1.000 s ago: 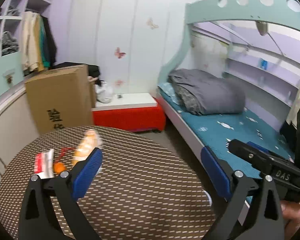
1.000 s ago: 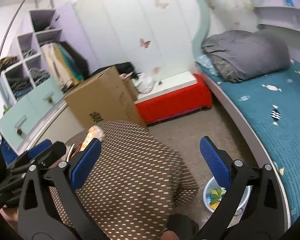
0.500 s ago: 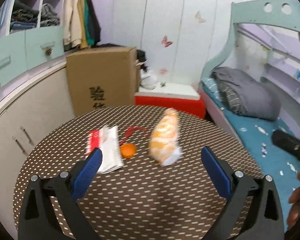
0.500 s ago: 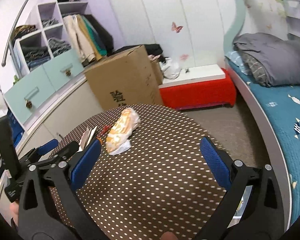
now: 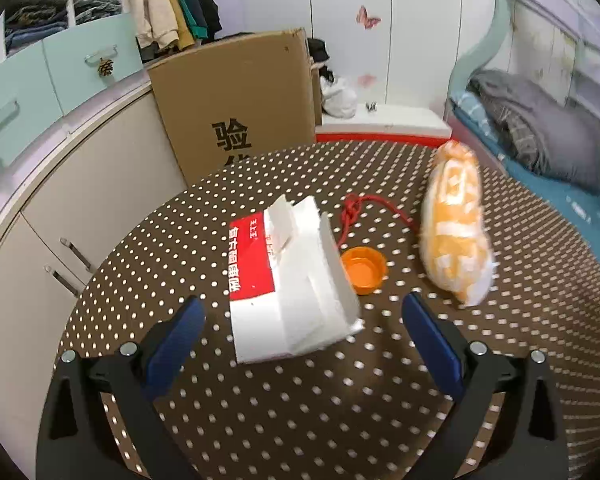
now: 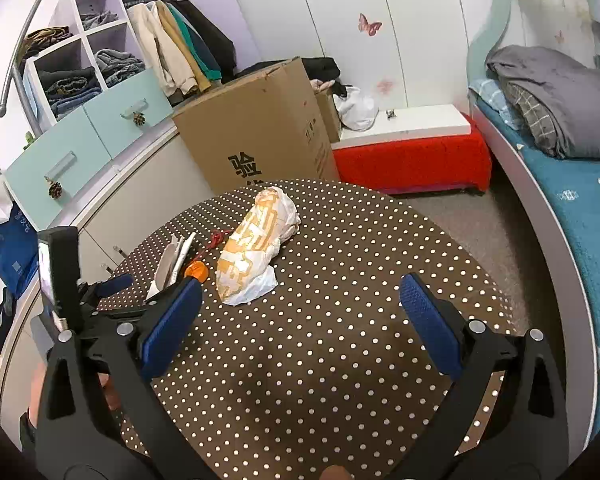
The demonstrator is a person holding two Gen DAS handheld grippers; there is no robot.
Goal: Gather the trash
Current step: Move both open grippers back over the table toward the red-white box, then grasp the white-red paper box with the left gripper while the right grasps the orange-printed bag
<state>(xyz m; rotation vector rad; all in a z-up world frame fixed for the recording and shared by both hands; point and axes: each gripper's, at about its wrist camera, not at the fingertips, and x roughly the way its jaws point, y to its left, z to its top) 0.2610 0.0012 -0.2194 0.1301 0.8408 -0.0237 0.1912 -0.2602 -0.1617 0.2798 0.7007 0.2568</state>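
On the round brown dotted table (image 5: 300, 420) lie a red-and-white flattened carton (image 5: 288, 284), an orange bottle cap (image 5: 363, 271), a red string (image 5: 364, 210) and an orange-and-white crumpled bag (image 5: 456, 232). My left gripper (image 5: 304, 340) is open and empty, just short of the carton. My right gripper (image 6: 300, 320) is open and empty above the table, with the bag (image 6: 256, 248), cap (image 6: 196, 271) and carton (image 6: 172, 264) ahead to its left. The left gripper's body (image 6: 100, 296) shows beside the carton in the right wrist view.
A big cardboard box (image 6: 260, 140) stands behind the table (image 6: 340, 300). A red bench with a white top (image 6: 412, 152) is at the back. A bed with a teal sheet (image 6: 572, 200) runs along the right. Cabinets and drawers (image 5: 40, 128) line the left.
Both grippers swung left towards the table. The left gripper closed in on the carton, which now fills the space between its fingers. The floor bin left the right view.
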